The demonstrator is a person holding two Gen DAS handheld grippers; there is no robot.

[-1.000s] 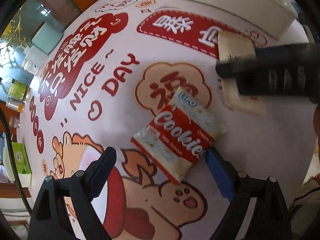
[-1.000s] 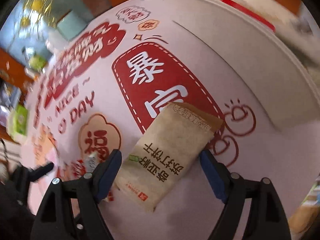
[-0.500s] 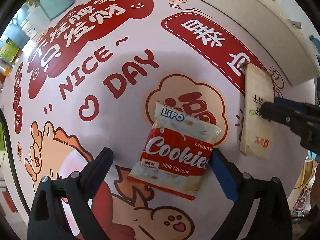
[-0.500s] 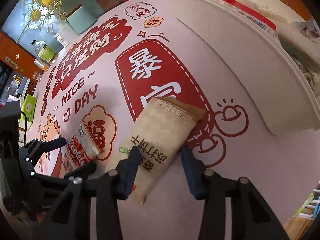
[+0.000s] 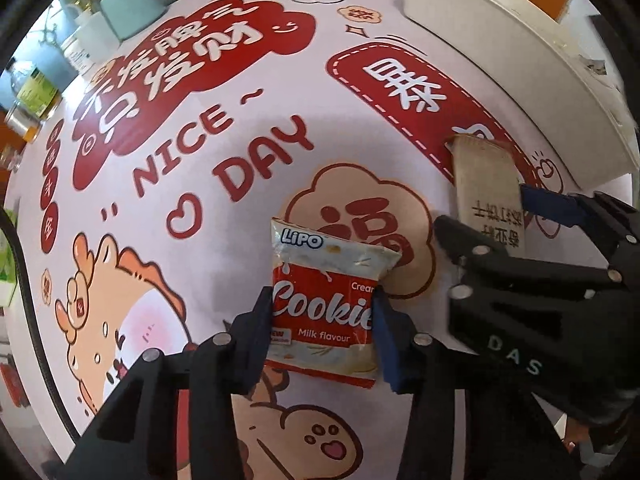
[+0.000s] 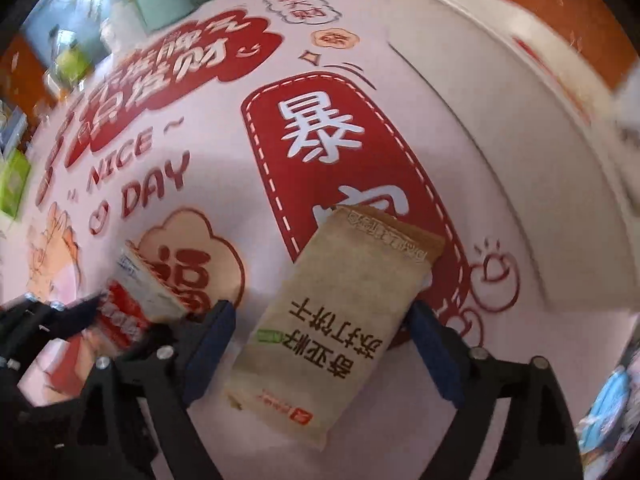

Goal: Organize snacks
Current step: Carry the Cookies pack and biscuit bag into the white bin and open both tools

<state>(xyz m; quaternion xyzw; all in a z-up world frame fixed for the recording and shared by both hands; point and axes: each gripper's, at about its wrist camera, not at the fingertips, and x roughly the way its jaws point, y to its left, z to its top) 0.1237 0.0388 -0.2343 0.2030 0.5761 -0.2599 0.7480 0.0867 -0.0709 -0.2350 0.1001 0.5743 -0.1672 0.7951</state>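
- Your left tongs (image 5: 322,312) pinch the cookie pack (image 5: 326,304): both pads press its left and right edges around the red "Cookies" band.
- The cookie pack sits on the desk (image 5: 248,248), its top with the "LiPO" logo pointing away from you and overlapping the cloud-shaped print.
- From the right wrist view, the cookie pack (image 6: 136,300) appears at the far left, blurred, with the left tongs (image 6: 92,312) on it; whether its far end is raised off the desk you cannot tell.
- Your right tongs (image 6: 320,332) stand spread, one pad on each side of the brown pack (image 6: 340,320). The right pad is touching or just beside the pack's edge; the left pad stands clear of it with desk showing between.
- The brown pack lies flat on the desk (image 6: 400,80), tilted, its far end over the red dashed label and its near end toward you between the pads.
- In the left wrist view, the right tongs (image 5: 480,216) reach in from the right, straddling the brown pack (image 5: 486,184), which lies near the cookie pack but apart from it.
- A white tray (image 6: 520,128) sits just beyond the brown pack on the right; its contents are blurred. The same tray (image 5: 500,40) runs along the far right edge in the left view.
- Bottles and a teal box (image 5: 132,12) stand at the far left edge of the desk.
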